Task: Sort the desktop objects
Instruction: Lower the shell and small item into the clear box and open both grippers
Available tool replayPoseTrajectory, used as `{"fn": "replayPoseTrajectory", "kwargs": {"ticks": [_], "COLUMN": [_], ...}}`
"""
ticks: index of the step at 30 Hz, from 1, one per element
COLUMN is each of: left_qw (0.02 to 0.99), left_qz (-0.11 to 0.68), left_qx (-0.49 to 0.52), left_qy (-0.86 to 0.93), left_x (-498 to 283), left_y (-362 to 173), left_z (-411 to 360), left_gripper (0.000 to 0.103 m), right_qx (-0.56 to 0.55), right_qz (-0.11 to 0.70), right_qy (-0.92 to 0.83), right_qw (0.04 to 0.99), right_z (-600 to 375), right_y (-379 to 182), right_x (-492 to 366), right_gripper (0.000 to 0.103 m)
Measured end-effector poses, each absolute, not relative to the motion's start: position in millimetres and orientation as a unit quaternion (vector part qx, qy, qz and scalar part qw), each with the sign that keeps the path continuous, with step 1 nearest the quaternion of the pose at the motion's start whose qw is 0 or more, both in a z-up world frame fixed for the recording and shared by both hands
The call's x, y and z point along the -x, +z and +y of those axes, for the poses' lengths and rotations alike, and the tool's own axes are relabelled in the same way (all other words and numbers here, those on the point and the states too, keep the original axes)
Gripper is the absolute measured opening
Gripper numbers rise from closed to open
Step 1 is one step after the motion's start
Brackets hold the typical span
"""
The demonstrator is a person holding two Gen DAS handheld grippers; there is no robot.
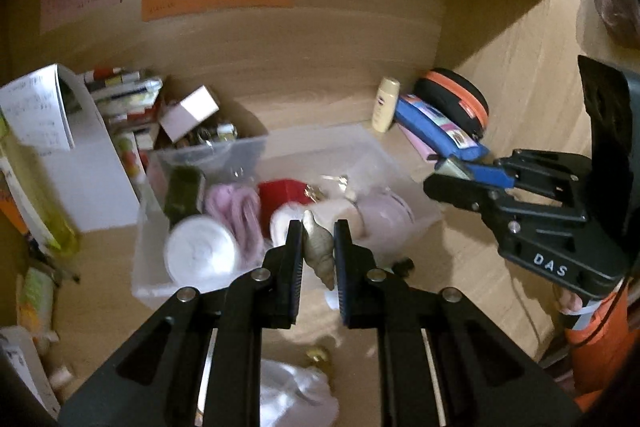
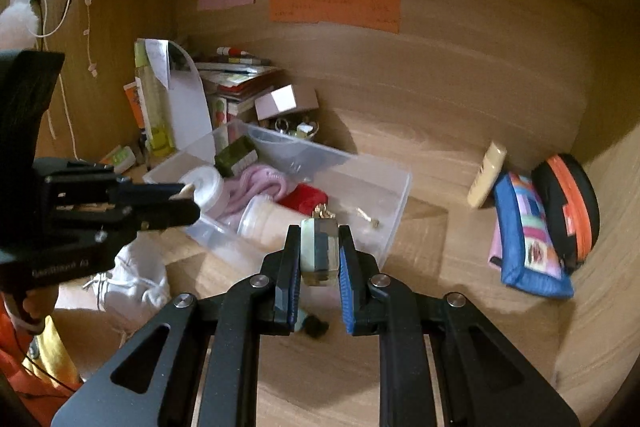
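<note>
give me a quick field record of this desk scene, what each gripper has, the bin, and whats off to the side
left gripper: shut on a spiral seashell
right gripper: shut on a pale block charm with a gold clasp
clear bin: open top, on the wooden desk; holds a white jar, pink cloth, red item
right side: cream bottle, blue pouch, black and orange case
back wall: pink, green and orange notes
</note>
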State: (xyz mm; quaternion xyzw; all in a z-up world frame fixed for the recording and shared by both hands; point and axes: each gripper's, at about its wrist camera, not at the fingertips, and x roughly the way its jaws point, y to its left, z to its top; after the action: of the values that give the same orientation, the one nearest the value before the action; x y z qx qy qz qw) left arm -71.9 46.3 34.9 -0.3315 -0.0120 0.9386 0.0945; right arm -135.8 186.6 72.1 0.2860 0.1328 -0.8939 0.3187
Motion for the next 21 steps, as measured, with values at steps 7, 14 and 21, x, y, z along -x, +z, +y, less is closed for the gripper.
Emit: {"fn": "replayPoseTrajectory", "kwargs": {"ticks": [7, 14, 21], "left_qw": [0.087, 0.073, 0.084], "left_qz": [-0.013, -0.017, -0.029], "left_qx": [0.343, 0.359, 0.379], "left_qy": [0.935, 0.930, 0.921], "left_x": [97, 110, 120], "left_y": [31, 12, -6], "left_z": [33, 24, 22], "left_gripper": [0.014, 0.014, 0.014], "right_qx": [-0.299, -0.328, -0.353], "right_qz": [0.136, 0.135, 0.131], "right_qy": [-0.889, -0.882, -0.882], "right_qw": [0.320, 0.310, 0.282], "right_z": [174, 166, 157], "right_y": [65, 47, 24], "right_x": [159, 186, 208], "right_gripper": [0.015, 0.015, 0.015]}}
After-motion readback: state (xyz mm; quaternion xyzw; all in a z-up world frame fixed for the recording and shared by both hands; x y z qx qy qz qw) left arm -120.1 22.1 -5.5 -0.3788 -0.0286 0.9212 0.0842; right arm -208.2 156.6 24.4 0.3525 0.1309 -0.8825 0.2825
